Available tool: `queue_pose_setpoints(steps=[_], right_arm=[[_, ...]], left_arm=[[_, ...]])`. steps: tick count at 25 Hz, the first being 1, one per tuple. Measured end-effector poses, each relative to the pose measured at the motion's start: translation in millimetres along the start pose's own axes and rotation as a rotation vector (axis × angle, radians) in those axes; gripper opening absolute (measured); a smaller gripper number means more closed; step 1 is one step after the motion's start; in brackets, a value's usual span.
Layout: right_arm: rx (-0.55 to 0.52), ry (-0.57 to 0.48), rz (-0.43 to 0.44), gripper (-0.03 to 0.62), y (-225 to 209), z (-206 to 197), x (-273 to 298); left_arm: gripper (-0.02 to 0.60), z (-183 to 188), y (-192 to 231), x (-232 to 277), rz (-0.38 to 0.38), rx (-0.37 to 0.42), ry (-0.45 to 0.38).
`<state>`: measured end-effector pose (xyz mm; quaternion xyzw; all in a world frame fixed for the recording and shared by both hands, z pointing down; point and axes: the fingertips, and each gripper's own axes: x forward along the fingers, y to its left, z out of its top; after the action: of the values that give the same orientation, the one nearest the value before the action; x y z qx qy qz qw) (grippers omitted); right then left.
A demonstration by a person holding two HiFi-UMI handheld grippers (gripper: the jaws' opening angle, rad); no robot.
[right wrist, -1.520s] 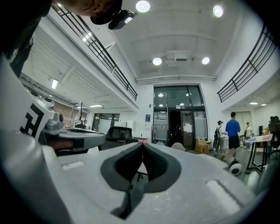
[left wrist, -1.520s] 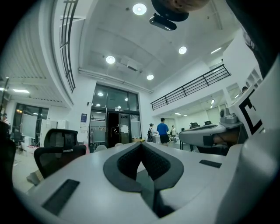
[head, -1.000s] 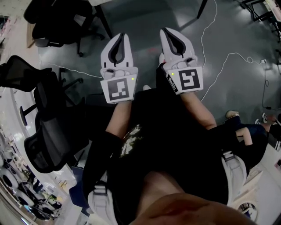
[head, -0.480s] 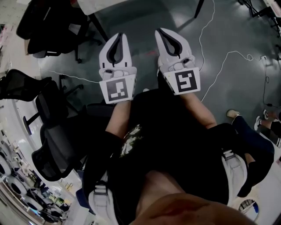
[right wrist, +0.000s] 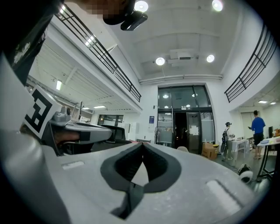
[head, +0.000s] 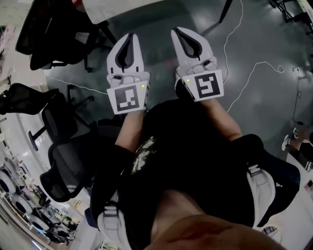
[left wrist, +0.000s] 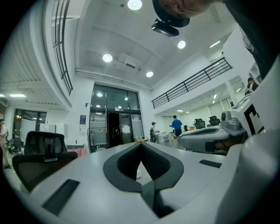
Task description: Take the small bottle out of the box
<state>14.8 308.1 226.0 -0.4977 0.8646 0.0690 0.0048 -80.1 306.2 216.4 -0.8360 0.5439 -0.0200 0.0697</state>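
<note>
Head view: looking steeply down, both arms are stretched out in front over a dark floor (head: 156, 17). The left claw (head: 128, 36) and the right claw (head: 175, 31) sit side by side, near each other but not touching, both pointing away from the body. Each one has its marker cube at the back. A white cable (head: 244, 73) snakes across the floor on the right. A couple of black office chairs (head: 58, 161) are off to the left, and the corner of a white tabletop (head: 105, 9) pokes in at the top.

Left gripper view: the left claw is fully pinched together, tips meeting, with nothing between them. It looks level across a big bright hall with glass doors (left wrist: 114, 127) straight ahead. A balcony railing (left wrist: 192, 81) runs up on the right, and a person in a blue shirt (left wrist: 176, 124) stands way back. The other claw shows at the right edge.

Right gripper view: same deal here, the right claw is closed tip to tip and empty. The same glass doors are dead ahead, and the left claw sits off to the left.

I can't tell where the small bottle or the box is; neither turns up in any of the three views.
</note>
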Motion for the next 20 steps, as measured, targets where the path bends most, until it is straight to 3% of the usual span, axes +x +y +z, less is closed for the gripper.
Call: queue_pose_setpoints(steps=[20], right_arm=[[-0.013, 0.019, 0.138, -0.005, -100, -24, 125]], left_arm=[[0.008, -9, 27, 157, 0.085, -0.008, 0.039]])
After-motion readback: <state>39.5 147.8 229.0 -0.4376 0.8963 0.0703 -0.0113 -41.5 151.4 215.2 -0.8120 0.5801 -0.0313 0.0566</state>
